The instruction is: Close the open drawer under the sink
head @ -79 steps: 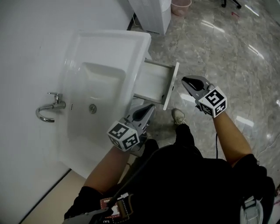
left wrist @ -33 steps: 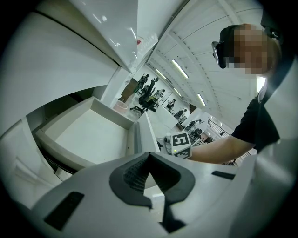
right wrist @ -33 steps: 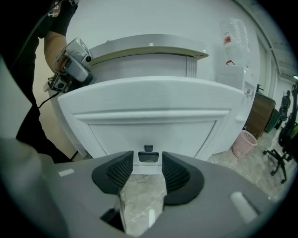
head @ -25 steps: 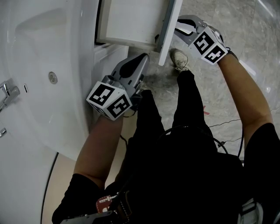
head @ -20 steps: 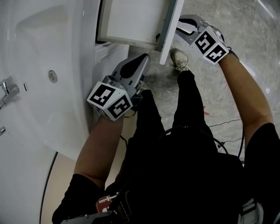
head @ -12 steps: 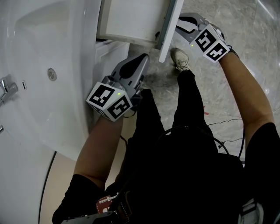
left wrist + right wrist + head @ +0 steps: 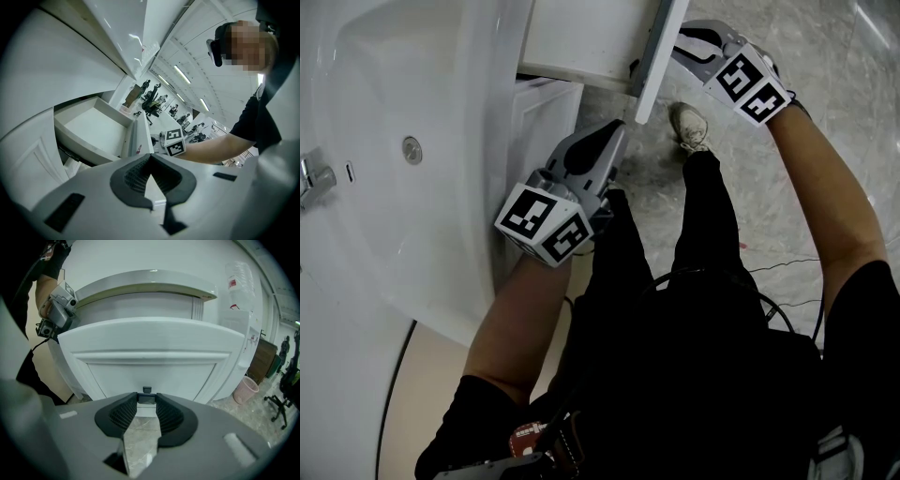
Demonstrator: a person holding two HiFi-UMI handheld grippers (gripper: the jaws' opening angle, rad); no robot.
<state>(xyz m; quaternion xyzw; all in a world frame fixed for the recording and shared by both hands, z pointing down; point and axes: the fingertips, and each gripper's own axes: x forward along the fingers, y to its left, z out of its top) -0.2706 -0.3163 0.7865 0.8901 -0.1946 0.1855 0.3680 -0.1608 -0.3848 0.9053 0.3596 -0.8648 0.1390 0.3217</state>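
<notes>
Nearby, shoe [image 7: 687,127] on floor [image 7: 797,112] beside drawer [image 7: 586,36]

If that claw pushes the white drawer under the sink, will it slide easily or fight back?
The drawer looks empty inside, so probably light. Its panelled front looks rigid and should not flex. The right claw holds its small central handle, so a push should go in fairly straight.
</notes>
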